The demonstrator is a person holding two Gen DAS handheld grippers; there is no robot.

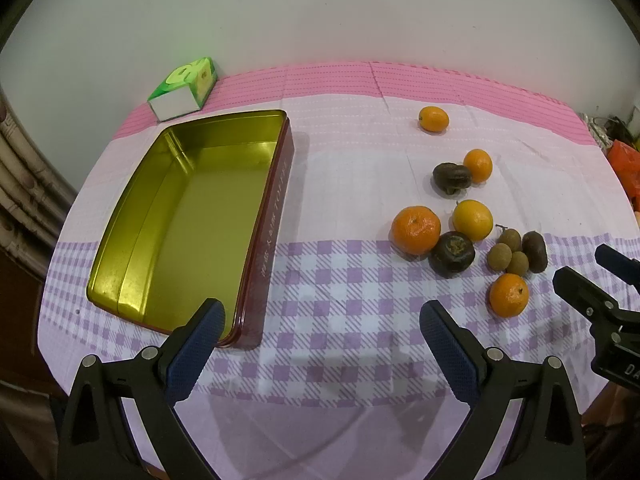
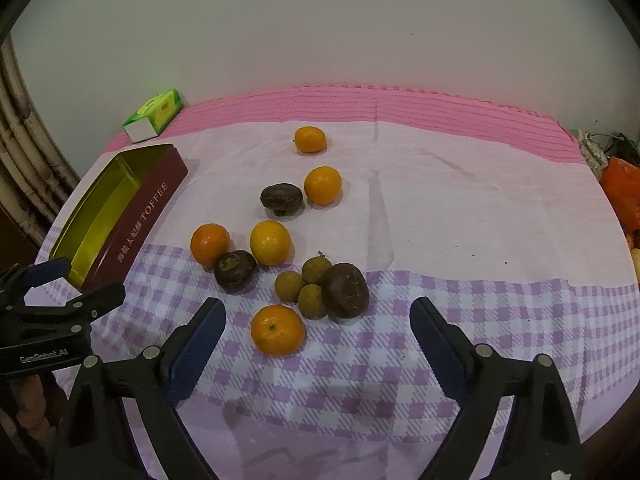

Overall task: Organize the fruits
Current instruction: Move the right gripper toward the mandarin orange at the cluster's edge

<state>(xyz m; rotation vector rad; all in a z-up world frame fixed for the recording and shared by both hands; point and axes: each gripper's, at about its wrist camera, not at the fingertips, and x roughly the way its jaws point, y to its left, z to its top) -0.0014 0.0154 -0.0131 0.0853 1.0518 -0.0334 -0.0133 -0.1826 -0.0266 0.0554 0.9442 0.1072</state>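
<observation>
I am holding both grippers above the near edge of the tabletop, and no sorting is showing yet. The toffee tin is sitting open at the left with nothing visible inside it. All the fruit is lying loose on the checked cloth to the right of the tin: five oranges, three dark brown fruits and a cluster of small tan fruits. My left gripper is hovering by the tin's near corner, jaws released and carrying nothing. My right gripper is hovering just behind the nearest orange, jaws spread wide and likewise unloaded. I am judging the task as barely begun, with every piece remaining to be moved.
</observation>
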